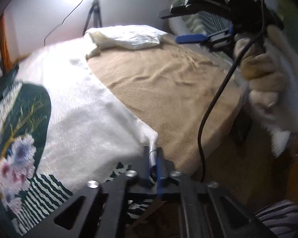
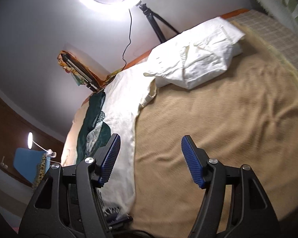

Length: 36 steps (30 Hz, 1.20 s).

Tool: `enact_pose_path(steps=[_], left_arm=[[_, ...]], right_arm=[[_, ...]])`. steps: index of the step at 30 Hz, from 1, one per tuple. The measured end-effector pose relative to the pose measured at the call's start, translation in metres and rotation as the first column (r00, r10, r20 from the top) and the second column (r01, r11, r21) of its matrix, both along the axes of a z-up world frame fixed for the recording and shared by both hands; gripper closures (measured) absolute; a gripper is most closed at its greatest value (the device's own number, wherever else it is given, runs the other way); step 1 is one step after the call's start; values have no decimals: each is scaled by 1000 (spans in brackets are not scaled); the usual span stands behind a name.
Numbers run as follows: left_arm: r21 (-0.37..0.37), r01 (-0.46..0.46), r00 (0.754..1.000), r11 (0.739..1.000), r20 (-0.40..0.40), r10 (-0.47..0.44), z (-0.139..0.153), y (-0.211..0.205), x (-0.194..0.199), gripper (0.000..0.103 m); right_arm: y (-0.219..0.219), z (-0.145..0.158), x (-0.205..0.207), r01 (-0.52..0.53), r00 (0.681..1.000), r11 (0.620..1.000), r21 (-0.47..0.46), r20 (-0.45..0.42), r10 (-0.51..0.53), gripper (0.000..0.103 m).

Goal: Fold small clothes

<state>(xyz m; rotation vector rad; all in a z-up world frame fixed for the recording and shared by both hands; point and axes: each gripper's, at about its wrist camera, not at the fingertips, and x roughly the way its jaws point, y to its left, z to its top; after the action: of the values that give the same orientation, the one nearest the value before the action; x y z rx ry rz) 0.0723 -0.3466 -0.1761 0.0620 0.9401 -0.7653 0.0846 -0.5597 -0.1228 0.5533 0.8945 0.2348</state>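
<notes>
A: The white cloth (image 1: pixel 83 123) lies spread on the bed (image 1: pixel 168 91), one corner clamped in the left gripper (image 1: pixel 154 158).

B: The right gripper (image 2: pixel 151 160) hovers with fingers apart, holding nothing. One folded piece (image 2: pixel 198 59) looks done; this fold seems barely begun.

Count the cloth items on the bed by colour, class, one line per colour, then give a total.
White, spread out: 1, the white garment, its corner clamped in the left gripper.
White, folded: 1, the folded pile.
Dark green floral: 1, the green cloth.
Tan: 1, the blanket.
Total: 4.
The right gripper holds none.
</notes>
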Motion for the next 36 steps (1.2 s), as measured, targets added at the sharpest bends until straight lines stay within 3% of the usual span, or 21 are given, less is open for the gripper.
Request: enact_pose_path(steps=[7, 16, 20, 22, 23, 24, 30, 36], left_arm=[[-190, -89, 990, 978, -124, 66, 13, 34, 12, 103], [-258, -118, 986, 959, -141, 84, 26, 51, 12, 103], [-275, -127, 985, 953, -146, 89, 28, 59, 12, 103], [-281, -130, 984, 951, -153, 89, 27, 62, 12, 103], [-285, -132, 984, 950, -157, 89, 26, 64, 10, 103], [-289, -134, 983, 948, -162, 90, 26, 67, 8, 103], [-308, -144, 979, 940, -183, 90, 21, 83, 6, 103], [-352, -171, 977, 920, -179, 114, 28, 118, -4, 103]], right_arm=[[20, -35, 75, -20, 997, 995, 101, -65, 27, 36], [47, -80, 158, 28, 985, 995, 94, -174, -11, 36], [52, -89, 179, 63, 981, 995, 79, -189, -47, 51], [56, -91, 187, 70, 979, 996, 64, -194, -56, 66], [58, -92, 191, 71, 978, 996, 55, -199, -59, 78], [60, -92, 194, 73, 978, 996, 41, -201, -63, 91], [92, -63, 205, 46, 989, 993, -107, -137, -61, 94], [156, -24, 211, -63, 995, 967, -247, -86, 42, 95]])
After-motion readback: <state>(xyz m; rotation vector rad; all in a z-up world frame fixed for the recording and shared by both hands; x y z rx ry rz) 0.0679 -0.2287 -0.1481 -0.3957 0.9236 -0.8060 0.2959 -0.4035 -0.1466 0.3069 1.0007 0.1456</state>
